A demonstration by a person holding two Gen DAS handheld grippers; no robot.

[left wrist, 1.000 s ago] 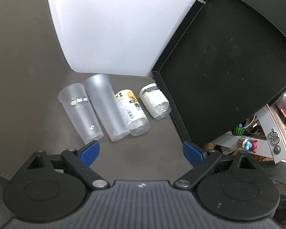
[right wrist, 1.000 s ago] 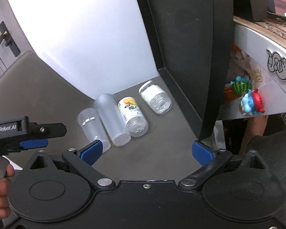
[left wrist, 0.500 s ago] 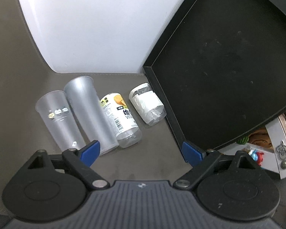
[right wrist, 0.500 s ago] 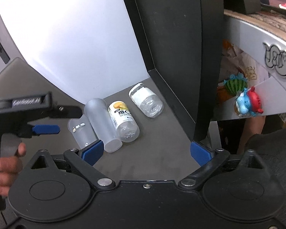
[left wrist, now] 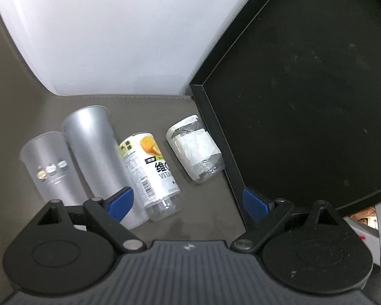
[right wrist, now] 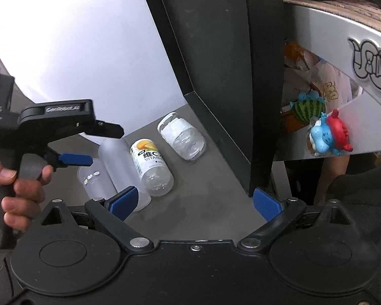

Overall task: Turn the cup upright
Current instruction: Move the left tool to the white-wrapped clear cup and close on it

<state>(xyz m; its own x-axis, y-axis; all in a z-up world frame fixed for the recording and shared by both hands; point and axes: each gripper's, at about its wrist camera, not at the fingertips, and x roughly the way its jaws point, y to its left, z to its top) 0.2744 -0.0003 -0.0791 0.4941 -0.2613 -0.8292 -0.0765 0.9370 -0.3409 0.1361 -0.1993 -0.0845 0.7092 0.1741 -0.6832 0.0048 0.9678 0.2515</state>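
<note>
Two cups point(left wrist: 63, 165) and two bottles point(left wrist: 152, 170) lie near the surface's point(left wrist: 203, 216) back edge; both claws, left point(left wrist: 188, 200) and right point(right wrist: 193, 203), gape wide.

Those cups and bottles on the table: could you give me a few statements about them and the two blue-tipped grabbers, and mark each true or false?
1. Four containers lie on their sides in a row on the grey table. True.
2. The left gripper is clamped on the frosted cup. False: its jaws are wide open and hold nothing.
3. The orange-label bottle lies between the frosted cup and the taped bottle. True.
4. The small clear cup stands upright. False: it lies on its side.
5. The right gripper is open. True.
</note>
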